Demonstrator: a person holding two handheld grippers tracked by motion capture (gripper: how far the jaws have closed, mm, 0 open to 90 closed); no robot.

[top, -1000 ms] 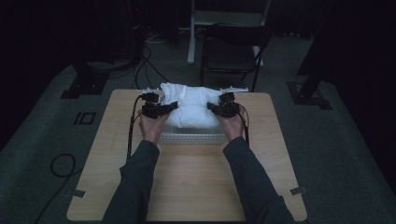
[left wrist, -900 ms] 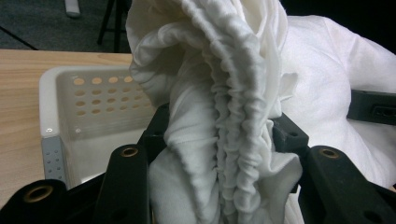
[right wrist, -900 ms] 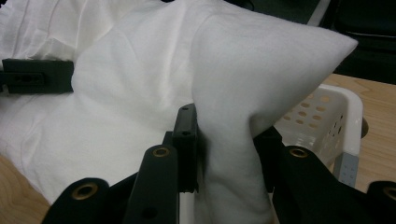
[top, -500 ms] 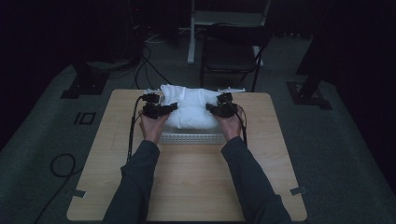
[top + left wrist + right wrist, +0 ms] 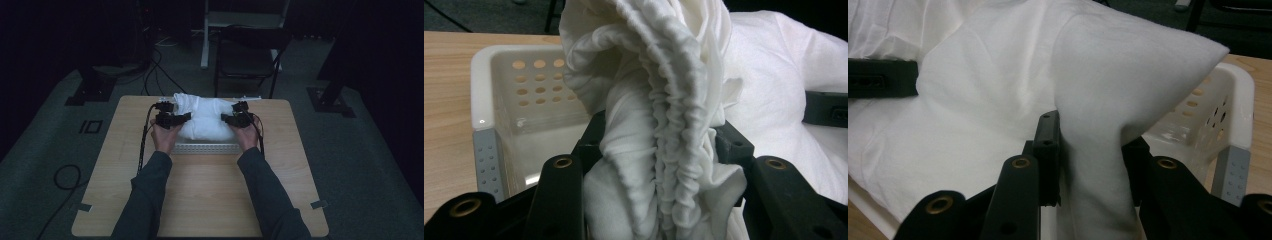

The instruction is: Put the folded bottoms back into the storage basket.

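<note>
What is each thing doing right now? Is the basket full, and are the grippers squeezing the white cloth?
White cloth: bunched up, heaped in the basket, pinched at both ends.
White basket: on the table, stuffed with cloth above its rim.
Left gripper: shut on a gathered, ruffled edge of the cloth.
Right gripper: shut on a smooth fold of the cloth.
Chair: standing behind the table, nobody on it.

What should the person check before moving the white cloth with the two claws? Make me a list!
1. Left claw pinching the white cloth: ok, gathered folds sit between its jaws.
2. Right claw pinching the cloth: ok, a corner is clamped.
3. Cloth over the white basket: ok.
4. Basket standing on the table: ok.
5. Cloth snagged on the basket's holes: cannot tell.
</note>
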